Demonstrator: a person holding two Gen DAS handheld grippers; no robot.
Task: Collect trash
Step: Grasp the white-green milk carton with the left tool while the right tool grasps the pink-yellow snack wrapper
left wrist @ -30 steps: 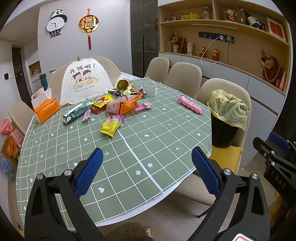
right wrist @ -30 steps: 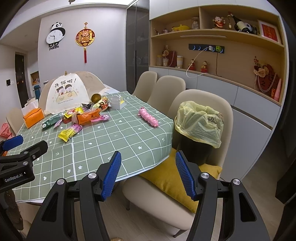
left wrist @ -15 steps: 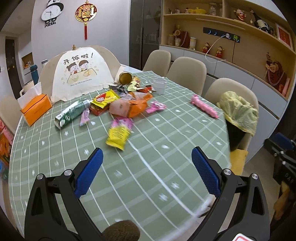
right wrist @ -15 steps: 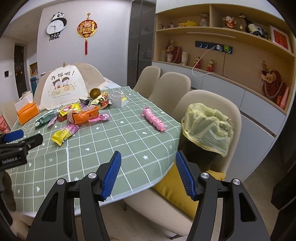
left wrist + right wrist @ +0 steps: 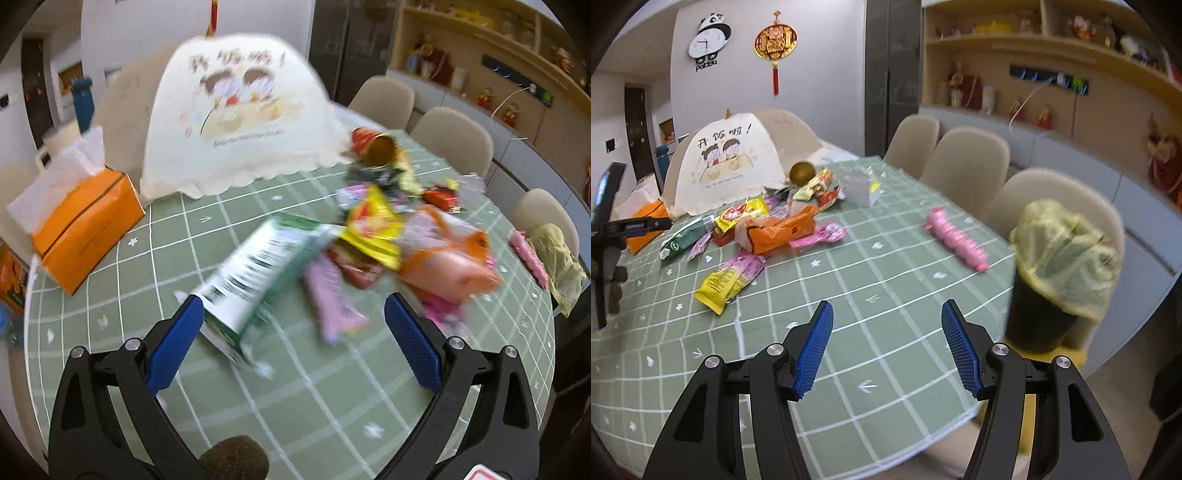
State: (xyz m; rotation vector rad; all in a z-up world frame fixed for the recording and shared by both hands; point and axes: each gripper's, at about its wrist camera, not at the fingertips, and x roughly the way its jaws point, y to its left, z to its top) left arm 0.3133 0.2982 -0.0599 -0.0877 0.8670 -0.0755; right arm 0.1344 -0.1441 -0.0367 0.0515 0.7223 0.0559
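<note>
- Left gripper [image 5: 293, 343]: black plastic frames, blue ribbed pads, silver screws.
- Right gripper [image 5: 886, 350]: built alike, with black triangular cut-outs.

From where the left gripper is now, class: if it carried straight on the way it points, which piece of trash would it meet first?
Most likely the green and white carton: its near end lies just ahead of the open left gripper, close by one finger. The view is blurred, so depth is uncertain.
</note>
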